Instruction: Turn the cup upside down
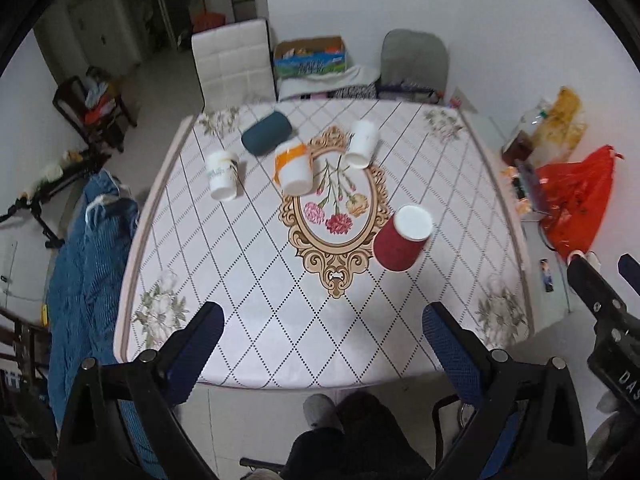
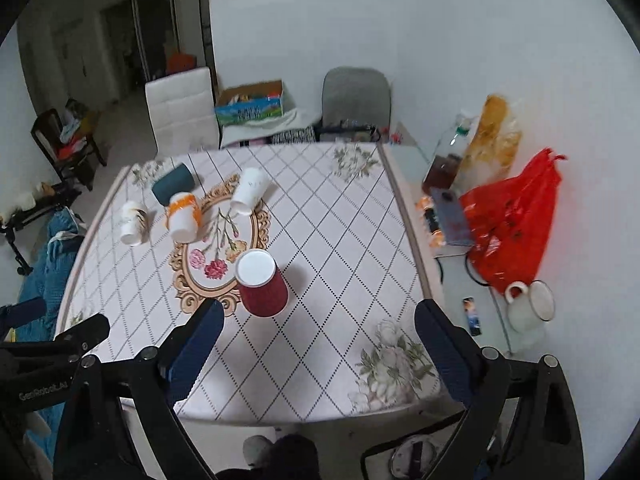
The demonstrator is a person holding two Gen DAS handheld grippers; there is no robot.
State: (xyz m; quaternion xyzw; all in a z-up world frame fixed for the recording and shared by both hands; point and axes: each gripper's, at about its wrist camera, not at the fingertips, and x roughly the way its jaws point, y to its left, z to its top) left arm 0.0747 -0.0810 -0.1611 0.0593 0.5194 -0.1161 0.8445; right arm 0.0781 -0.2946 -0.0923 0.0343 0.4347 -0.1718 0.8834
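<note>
red cup (image 1: 402,239) standing upside down on table (image 1: 256,288), white base facing up, sitting just right of flower oval print (image 1: 336,216). left gripper (image 1: 323,322) hovering over near table edge, jaws spread wide, gripping nothing. right gripper (image 2: 319,318) hanging just short of red cup, jaws wide, gripping nothing. three pale cups (image 1: 294,168) and dark blue cup (image 1: 267,133) lying on sides at far end. red bag (image 2: 514,220) sitting on side shelf.
</note>
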